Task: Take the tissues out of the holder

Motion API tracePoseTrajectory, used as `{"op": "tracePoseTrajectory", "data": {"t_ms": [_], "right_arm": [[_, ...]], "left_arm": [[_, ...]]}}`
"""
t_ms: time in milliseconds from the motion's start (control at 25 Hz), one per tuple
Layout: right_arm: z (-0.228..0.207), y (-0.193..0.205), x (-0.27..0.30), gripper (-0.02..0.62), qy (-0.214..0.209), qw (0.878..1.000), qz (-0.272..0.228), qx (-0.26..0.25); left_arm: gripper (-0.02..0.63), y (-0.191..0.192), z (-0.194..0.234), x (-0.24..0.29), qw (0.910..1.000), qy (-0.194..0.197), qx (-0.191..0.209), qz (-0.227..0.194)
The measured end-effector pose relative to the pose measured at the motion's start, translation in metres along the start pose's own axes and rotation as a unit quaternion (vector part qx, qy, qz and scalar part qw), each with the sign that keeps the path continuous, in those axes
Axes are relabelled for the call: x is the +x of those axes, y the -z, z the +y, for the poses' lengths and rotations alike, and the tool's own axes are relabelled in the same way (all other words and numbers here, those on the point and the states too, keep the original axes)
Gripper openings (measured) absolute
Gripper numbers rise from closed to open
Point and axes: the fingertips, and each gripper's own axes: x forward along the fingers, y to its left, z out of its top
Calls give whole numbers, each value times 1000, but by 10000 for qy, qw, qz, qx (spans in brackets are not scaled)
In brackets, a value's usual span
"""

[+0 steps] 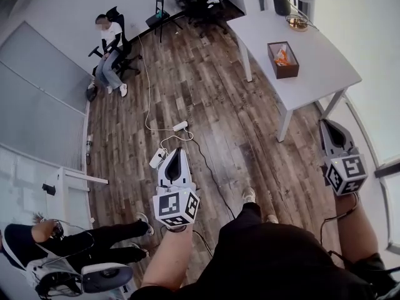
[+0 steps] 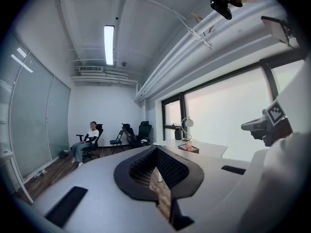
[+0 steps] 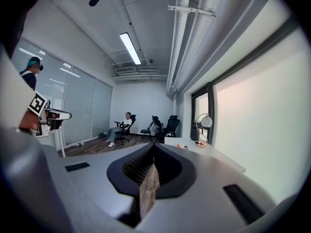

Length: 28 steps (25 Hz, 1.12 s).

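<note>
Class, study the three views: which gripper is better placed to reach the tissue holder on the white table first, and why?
Right, probably. In the head view the right gripper is nearer the table bearing the holder; the left gripper hangs over the floor, farther off. Both are empty.

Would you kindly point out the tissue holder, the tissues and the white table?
tissue holder point(image 1: 289, 71), head view, its dark side wall.
tissues point(image 1: 282, 56), head view, top of the bundle.
white table point(image 1: 325, 61), head view, bare top.
</note>
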Motion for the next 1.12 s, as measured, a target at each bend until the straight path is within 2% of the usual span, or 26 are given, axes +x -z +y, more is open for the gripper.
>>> {"op": "tracePoseTrajectory", "data": {"t_ms": [240,400,640,880,1120], "right_arm": [[-9,-7,48,5,272,9996,14,93],[-3,-9,75,5,383,9992,87,97],[7,-22,108,5,557,9984,99,21],[11,-28,134,5,700,9973,221,-3],[-2,-15,168,5,711,9972,244,45]], "left_arm": [[5,-6,6,65,9990,433,88,-75],[5,-11,30,103,9984,537,162,-1],[5,-22,54,145,9961,822,271,-151],[5,-13,68,180,9951,950,282,-64],[5,-6,76,218,9956,909,213,-7]]}}
